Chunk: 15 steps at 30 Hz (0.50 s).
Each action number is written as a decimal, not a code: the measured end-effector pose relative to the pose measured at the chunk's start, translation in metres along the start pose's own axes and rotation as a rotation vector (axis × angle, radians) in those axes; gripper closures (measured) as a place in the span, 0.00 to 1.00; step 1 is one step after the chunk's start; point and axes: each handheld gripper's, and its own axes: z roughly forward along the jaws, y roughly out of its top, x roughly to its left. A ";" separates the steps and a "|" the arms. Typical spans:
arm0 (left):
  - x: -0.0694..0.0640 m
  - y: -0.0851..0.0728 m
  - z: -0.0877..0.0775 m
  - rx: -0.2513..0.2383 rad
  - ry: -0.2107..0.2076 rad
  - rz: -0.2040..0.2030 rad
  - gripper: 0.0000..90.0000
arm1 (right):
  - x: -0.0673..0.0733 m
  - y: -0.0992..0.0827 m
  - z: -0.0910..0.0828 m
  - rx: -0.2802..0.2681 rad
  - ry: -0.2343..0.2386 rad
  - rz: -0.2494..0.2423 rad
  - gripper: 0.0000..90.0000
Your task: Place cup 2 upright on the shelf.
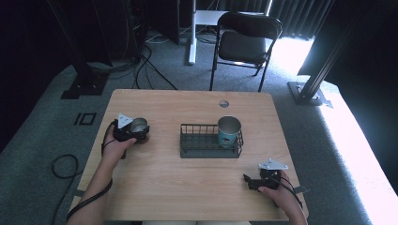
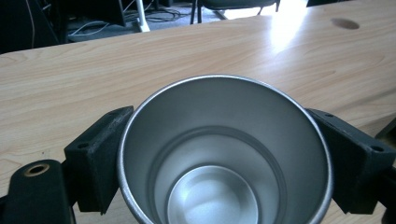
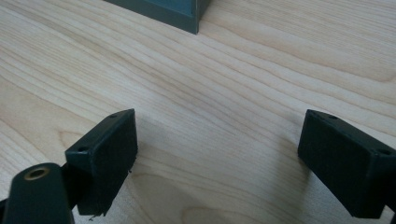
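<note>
Overhead arrangement of a two-gripper session at a light wooden table. The left gripper sits at the table's left side, its jaws closed against the outer wall of a bare metal cup that stands upright between them. In the left gripper view the cup is seen from above the rim — open mouth up, empty, its brushed inner wall and round base visible — with one black pad pressed to each side of it. The right gripper lies near the table's front right edge, held low over the bare wood; in the right gripper view its jaws stand wide apart with nothing between them, and the pads hover just above the grain. A dark wire rack occupies the table's middle — a second metal cup with a teal label stands upright in its right end. A corner of the rack's base shows at the top of the right gripper view. A black folding chair stands on the grey carpet beyond the table.
</note>
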 end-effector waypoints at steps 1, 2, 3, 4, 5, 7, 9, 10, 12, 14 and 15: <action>0.000 0.001 -0.001 -0.002 -0.003 0.005 0.15 | 0.000 0.000 0.000 0.000 0.000 0.000 0.13; 0.000 0.002 -0.003 0.000 -0.008 0.008 0.15 | 0.000 0.000 0.000 0.000 -0.001 -0.001 0.13; -0.001 0.003 -0.004 0.000 -0.011 0.006 0.15 | 0.000 0.000 0.000 0.001 -0.002 -0.002 0.13; -0.001 0.004 -0.005 0.001 -0.017 0.011 0.15 | 0.000 0.000 0.000 0.001 -0.002 -0.002 0.13; -0.001 0.005 -0.006 0.000 -0.018 0.015 0.16 | 0.000 0.000 0.000 0.001 -0.002 -0.002 0.13; -0.002 0.008 -0.009 -0.003 -0.029 0.013 0.16 | 0.000 0.000 0.000 0.001 -0.002 -0.002 0.13; -0.003 0.010 -0.011 -0.010 -0.034 0.012 0.16 | 0.000 0.000 0.000 0.001 -0.002 -0.002 0.13; -0.004 0.012 -0.012 -0.013 -0.038 0.013 0.15 | 0.000 0.000 0.000 0.001 -0.002 -0.002 0.13; -0.006 0.015 -0.015 -0.015 -0.049 0.022 0.15 | 0.000 0.000 0.000 0.001 -0.002 -0.002 0.13; -0.008 0.019 -0.017 -0.019 -0.060 0.024 0.15 | 0.000 0.000 0.000 0.001 -0.002 -0.001 0.13; -0.010 0.021 -0.019 -0.019 -0.064 0.031 0.15 | 0.000 0.000 0.000 0.001 -0.002 -0.001 0.13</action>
